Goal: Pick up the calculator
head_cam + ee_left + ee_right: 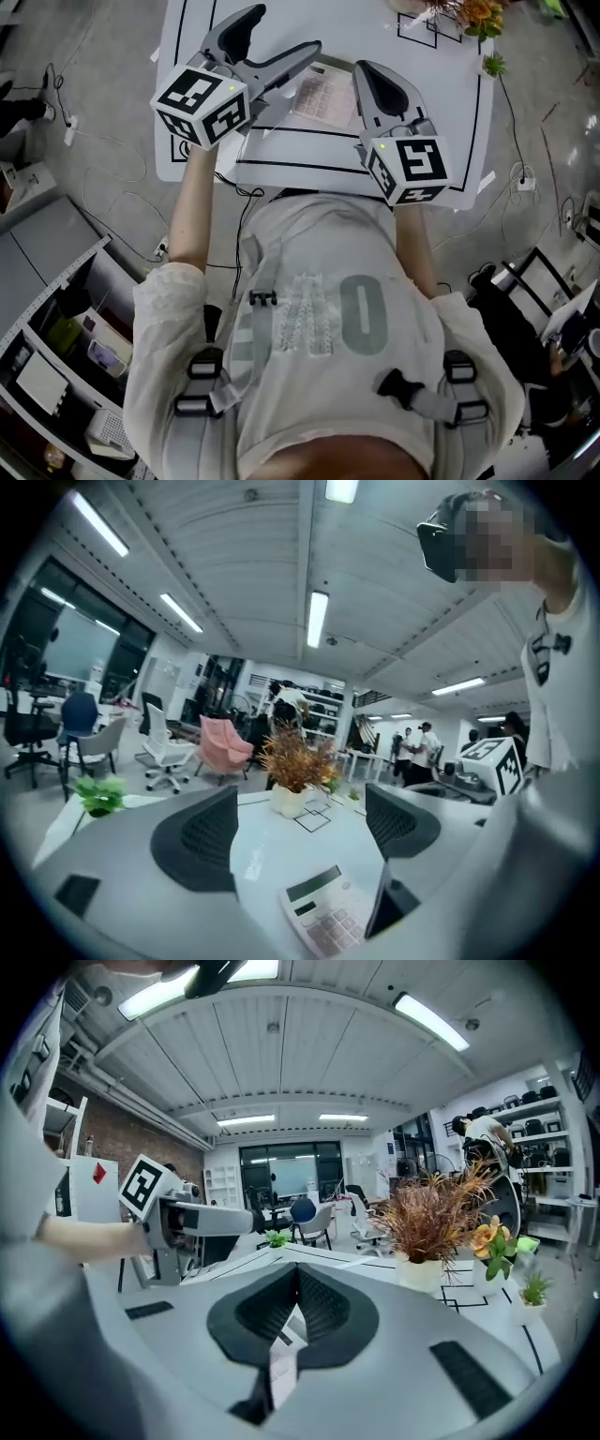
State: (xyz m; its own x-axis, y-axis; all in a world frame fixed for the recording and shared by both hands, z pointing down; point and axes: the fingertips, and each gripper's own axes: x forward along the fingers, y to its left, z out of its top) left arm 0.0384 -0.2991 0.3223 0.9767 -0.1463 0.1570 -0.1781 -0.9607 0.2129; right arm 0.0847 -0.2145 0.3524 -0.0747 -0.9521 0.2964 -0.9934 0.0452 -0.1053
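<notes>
Left hand-held gripper [286,37]: jaws wide apart, clamping nothing. Calculator [323,94] lies flat on the table [281,155] near its front edge, below the open jaws. Long axis runs away from the person, display end far. Bare table beyond it, up to the potted plant [295,771]. Right hand-held gripper [367,77]: jaws together, empty, just right of the calculator.

The calculator [323,94] lay on the table [450,122] before the person, between the left gripper [286,30], just to its left, and the right gripper [367,75], just to its right. Potted plants [473,14] stood behind, at the table's far right corner.
</notes>
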